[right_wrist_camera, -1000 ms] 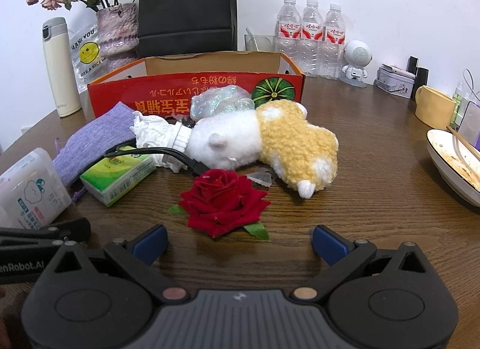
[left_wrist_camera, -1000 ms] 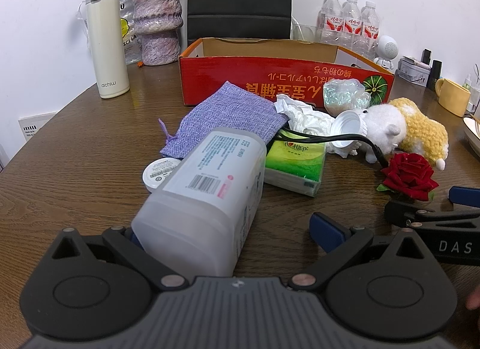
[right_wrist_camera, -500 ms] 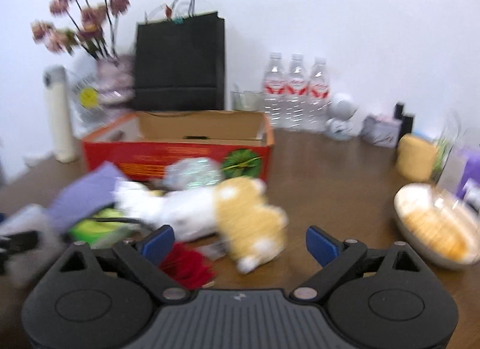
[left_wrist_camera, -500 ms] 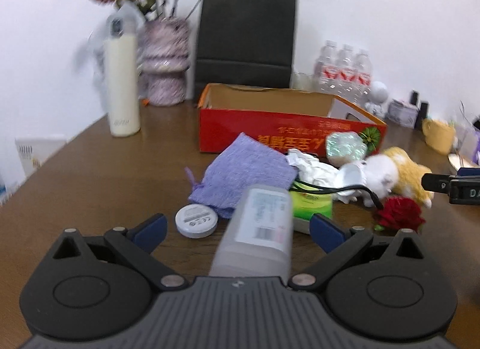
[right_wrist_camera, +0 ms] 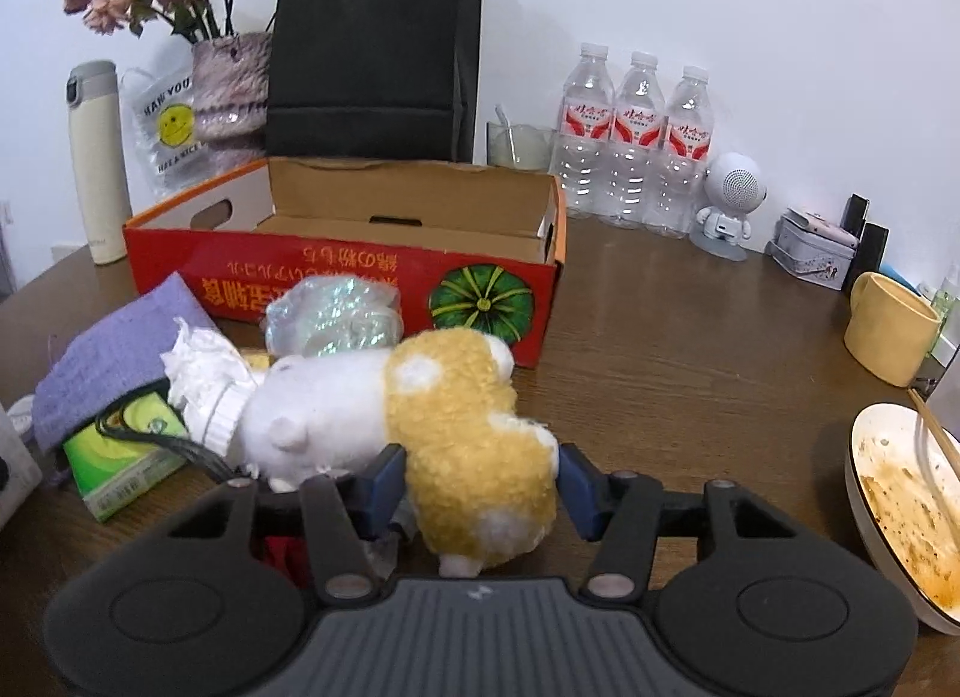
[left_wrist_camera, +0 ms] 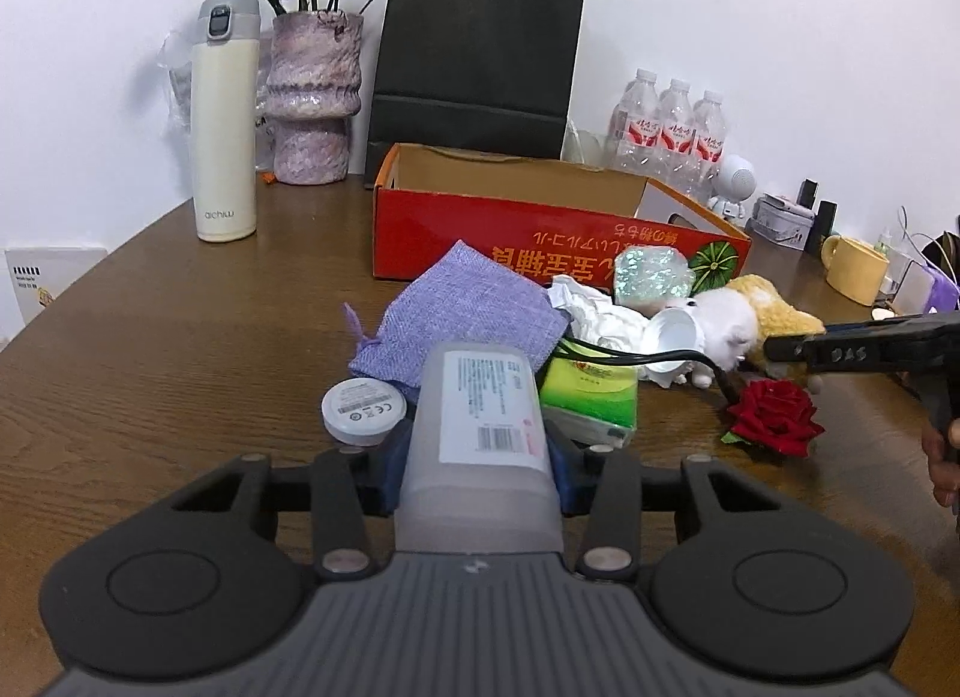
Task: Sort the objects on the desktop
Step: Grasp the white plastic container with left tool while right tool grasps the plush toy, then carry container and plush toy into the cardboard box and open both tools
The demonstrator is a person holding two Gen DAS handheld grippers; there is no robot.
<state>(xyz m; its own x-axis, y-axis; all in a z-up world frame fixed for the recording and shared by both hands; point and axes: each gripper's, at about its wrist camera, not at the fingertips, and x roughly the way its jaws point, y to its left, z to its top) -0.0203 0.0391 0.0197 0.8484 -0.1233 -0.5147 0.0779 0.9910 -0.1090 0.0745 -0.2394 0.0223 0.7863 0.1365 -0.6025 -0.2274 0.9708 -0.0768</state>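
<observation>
Step in hand judged as pick-up, both grippers loaded at once. Left gripper (left_wrist_camera: 477, 466) clamped on frosted plastic box (left_wrist_camera: 477, 445) with barcode label, box lying lengthwise between the blue pads at the near edge of the clutter on the worktop (left_wrist_camera: 150, 349). Right gripper (right_wrist_camera: 480, 484) closed around the yellow rear half of white-and-yellow plush toy (right_wrist_camera: 414, 409), toy lying just in front of the red cardboard box (right_wrist_camera: 348, 271). Cardboard box open-topped and apparently bare inside, taken as the likely destination. Next move judged to call for a clean lift of each item clear of the pile, then carriage over the box's front wall; black cable (left_wrist_camera: 636, 358) draped across green tissue pack (left_wrist_camera: 591, 403) and touching the plush, so snagging possible. Whether either item already off the worktop: could not be told. Underside of plastic box and its contents hidden by the gripper body. Red rose (left_wrist_camera: 774, 412) almost wholly concealed in the right view. Floor of cardboard box only partly visible.
</observation>
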